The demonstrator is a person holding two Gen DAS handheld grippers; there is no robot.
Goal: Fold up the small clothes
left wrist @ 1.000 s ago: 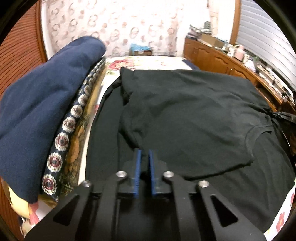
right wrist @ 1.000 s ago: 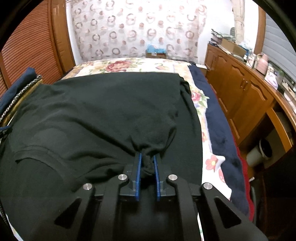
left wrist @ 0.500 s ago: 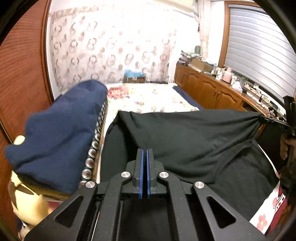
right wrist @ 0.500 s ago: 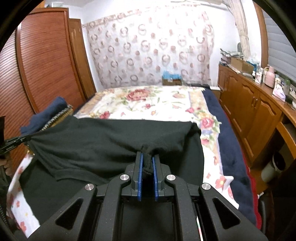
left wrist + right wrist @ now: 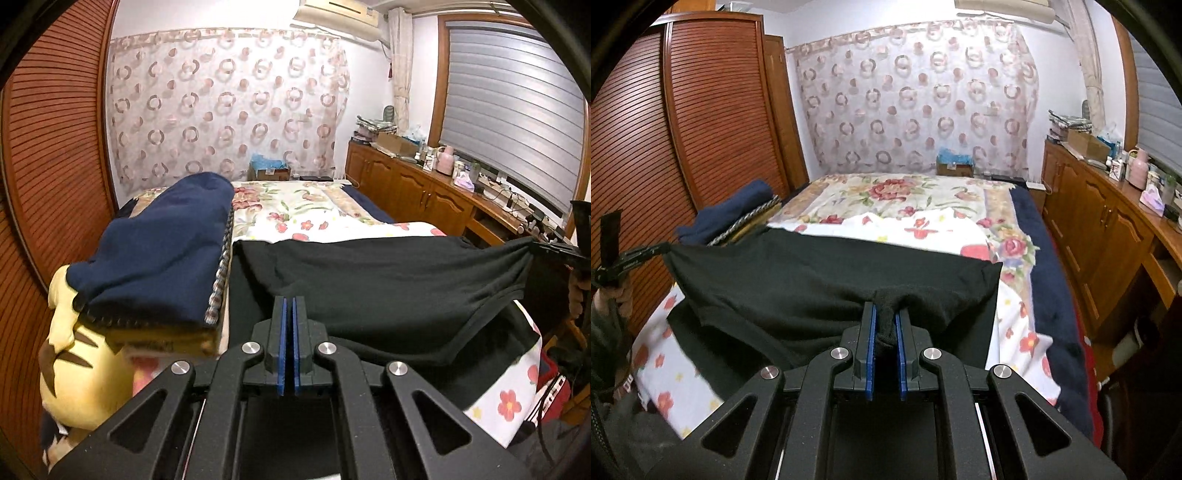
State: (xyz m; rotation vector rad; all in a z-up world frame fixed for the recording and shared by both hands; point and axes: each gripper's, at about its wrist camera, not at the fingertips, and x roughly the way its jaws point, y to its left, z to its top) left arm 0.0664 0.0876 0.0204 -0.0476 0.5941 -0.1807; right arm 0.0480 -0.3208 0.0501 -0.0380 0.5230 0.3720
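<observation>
A black garment [image 5: 388, 280] lies across the near end of the flowered bed, its upper layer lifted and stretched taut between my two grippers. My left gripper [image 5: 289, 301] is shut, pads almost touching, and pinches one thin corner of the cloth; the right wrist view shows that same left gripper [image 5: 642, 254] at the far left with the corner of the black garment [image 5: 812, 280] drawn to its tip. A thick bunch of the black fabric sits between the blue pads of my right gripper [image 5: 884, 308], which is shut on it. In the left wrist view the right gripper [image 5: 554, 249] holds the opposite corner.
A navy blanket [image 5: 159, 251] is piled on patterned bedding and a yellow cushion [image 5: 74, 362] at the left of the bed. The flowered sheet [image 5: 295, 210] stretches beyond the garment. Wooden cabinets [image 5: 1100, 221] line the right wall, a slatted wardrobe [image 5: 701, 122] the left.
Both grippers have risen and drawn back, lifting the garment's upper layer off the bed and pulling it taut between them. Both views have tilted up toward the curtain.
</observation>
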